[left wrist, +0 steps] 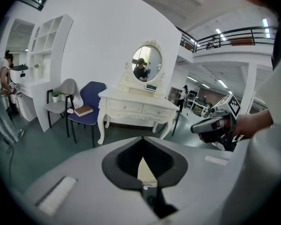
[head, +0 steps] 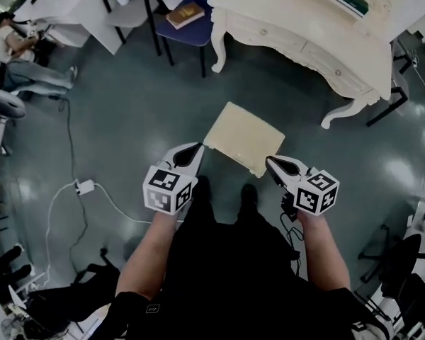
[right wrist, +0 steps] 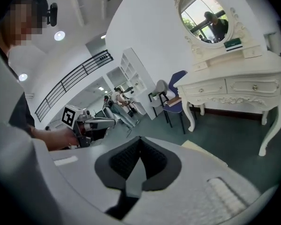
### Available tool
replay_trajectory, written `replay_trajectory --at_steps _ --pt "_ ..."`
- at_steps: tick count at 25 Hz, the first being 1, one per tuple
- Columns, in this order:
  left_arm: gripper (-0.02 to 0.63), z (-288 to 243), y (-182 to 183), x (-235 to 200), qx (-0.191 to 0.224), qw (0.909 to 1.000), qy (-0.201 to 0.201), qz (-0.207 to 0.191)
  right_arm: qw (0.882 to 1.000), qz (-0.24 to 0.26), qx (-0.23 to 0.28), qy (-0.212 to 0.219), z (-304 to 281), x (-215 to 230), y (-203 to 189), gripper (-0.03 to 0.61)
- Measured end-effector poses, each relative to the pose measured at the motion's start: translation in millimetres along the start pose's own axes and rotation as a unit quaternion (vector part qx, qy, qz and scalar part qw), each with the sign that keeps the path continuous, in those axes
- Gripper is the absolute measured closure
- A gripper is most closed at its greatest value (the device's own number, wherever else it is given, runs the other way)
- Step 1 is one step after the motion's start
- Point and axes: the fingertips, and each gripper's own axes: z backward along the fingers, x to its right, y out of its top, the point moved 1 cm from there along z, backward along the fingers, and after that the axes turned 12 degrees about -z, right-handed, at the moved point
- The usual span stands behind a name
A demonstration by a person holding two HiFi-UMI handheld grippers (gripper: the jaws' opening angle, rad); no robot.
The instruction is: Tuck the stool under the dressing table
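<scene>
Step in hand: approach to the stool, before any push. The left claw (head: 197,148) has its jaws closed together with nothing gripped; only a sliver of cream seat shows through the gap behind its tips. The right claw (head: 270,162) is likewise closed and empty.

The stool (head: 242,137) stands on the floor just ahead of both claws and between them. The left tips sit at its near left corner and the right tips at its near right corner. Whether either one touches the seat cannot be told.

The dressing table (head: 290,6) stands beyond the stool on the far side from the claws, well apart from it, with its knee space facing this way. A blue chair (head: 191,32) carrying a book (head: 185,14) stands ahead and left of the left claw.

Judgement: tucking has not begun. The next move calls for both closed claws to bear evenly on the near edge and drive the stool straight ahead between the table legs
</scene>
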Motion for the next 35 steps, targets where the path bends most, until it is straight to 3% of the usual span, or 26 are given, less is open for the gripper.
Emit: replay_trajectory --at_steps 7,12,17,23,29,35 --pt "0.594 -33.6 -25.7 -23.1 -0.029 0.9918 -0.114 -0.051 0.994 -0.055 0.053 -0.082 -24.6 -0.6 -20.3 0.572" --pt "0.594 -72.7 -56.7 -27.3 -0.065 0.9837 -0.157 -0.058 0.983 -0.114 0.073 -0.124 -44.3 24.2 -56.4 0.572" --pt "0.593 -109.7 -92.0 -26.4 -0.091 0.982 -0.162 -0.034 0.975 -0.149 0.053 -0.156 -54.1 58.6 -102.5 0.571" --pt "0.512 -157.6 -151.6 -24.0 -0.147 0.9714 -0.186 -0.006 0.965 -0.181 0.029 -0.187 -71.5 124.0 -148.2 0.493" --pt "0.445 -198.0 -208.3 -36.3 -0.193 0.9647 -0.178 -0.01 0.959 -0.193 0.006 -0.207 -102.4 176.4 -181.3 0.436" --pt "0.431 -221.8 -250.2 -42.0 -0.217 0.9612 -0.17 -0.004 0.952 -0.204 0.008 -0.229 -117.6 212.3 -203.2 0.42"
